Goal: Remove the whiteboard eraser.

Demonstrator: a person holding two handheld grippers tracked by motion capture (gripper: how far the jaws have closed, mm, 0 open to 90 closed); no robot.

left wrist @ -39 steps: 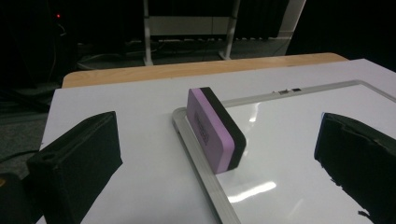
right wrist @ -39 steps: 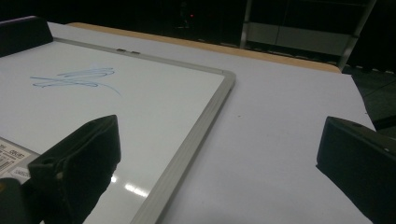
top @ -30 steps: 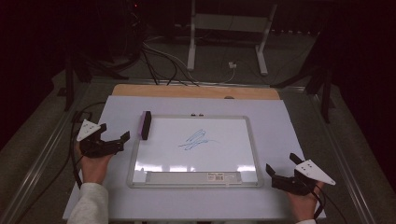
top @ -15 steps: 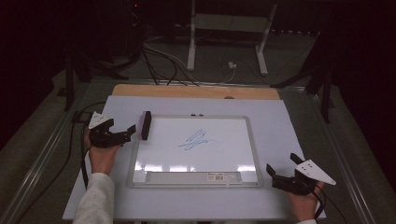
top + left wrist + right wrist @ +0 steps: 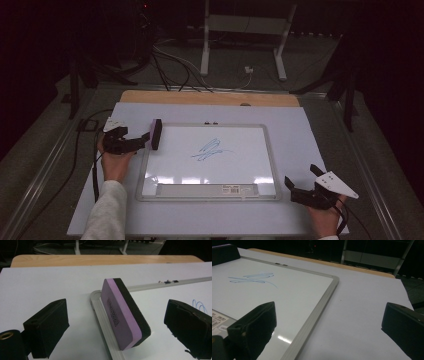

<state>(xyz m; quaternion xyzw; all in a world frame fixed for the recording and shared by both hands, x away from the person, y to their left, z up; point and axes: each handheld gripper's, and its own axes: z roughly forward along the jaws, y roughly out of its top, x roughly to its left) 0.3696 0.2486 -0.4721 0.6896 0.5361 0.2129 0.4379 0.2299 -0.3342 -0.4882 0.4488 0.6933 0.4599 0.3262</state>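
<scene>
Two grippers flank the whiteboard (image 5: 210,160) in the high view: the left gripper (image 5: 142,141) reaches the eraser (image 5: 156,134) standing on edge at the board's left frame, the right gripper (image 5: 300,187) rests well apart, wide open and empty. In the left gripper view, the purple-and-black eraser (image 5: 123,315) stands between the jaws, which have just been closing yet touch nothing. In the right gripper view, open jaws face the blue scribble (image 5: 253,278).

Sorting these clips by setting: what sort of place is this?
Probably a lab or recording workshop: a white table holding a whiteboard, metal stand legs and loose cables on the grey floor behind, with dark surroundings.
</scene>
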